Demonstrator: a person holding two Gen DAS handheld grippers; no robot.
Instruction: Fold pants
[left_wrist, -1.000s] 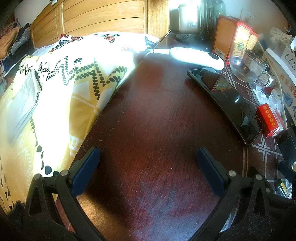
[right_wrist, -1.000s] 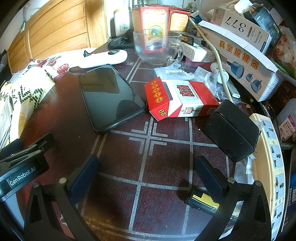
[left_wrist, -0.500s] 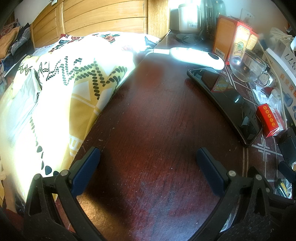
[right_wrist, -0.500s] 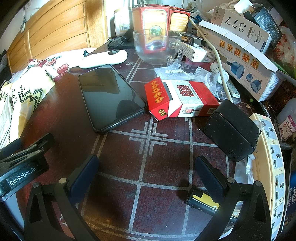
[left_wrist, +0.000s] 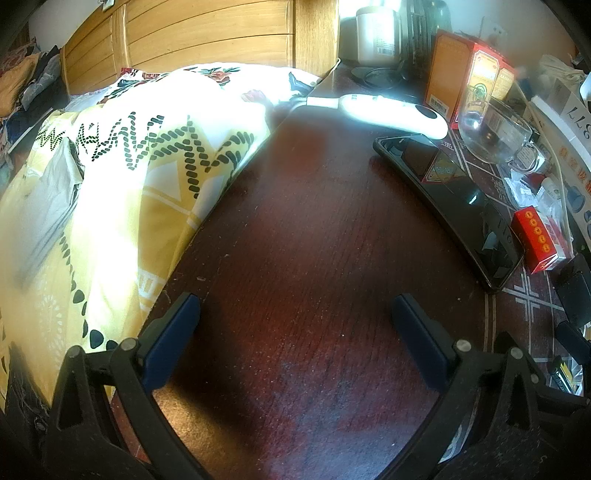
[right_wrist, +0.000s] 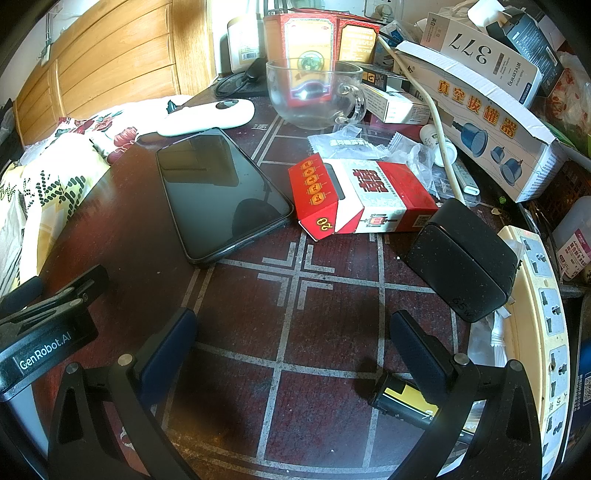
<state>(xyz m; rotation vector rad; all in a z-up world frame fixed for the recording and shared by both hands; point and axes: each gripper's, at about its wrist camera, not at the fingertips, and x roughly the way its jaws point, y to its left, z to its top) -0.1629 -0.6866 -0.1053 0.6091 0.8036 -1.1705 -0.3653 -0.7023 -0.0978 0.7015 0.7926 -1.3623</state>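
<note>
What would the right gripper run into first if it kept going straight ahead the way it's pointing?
Probably the red cigarette pack: it lies straight ahead of the open right gripper, past bare table. The phone sits slightly left. Depth is uncertain.

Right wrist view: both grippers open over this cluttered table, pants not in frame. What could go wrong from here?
1. The right gripper sits low among clutter; a sweep could knock the phone or the red carton.
2. The glass mug could tip if bumped.
3. The left gripper hovers beside the patterned quilt; it might grab that instead, since no pants are clearly visible.
</note>
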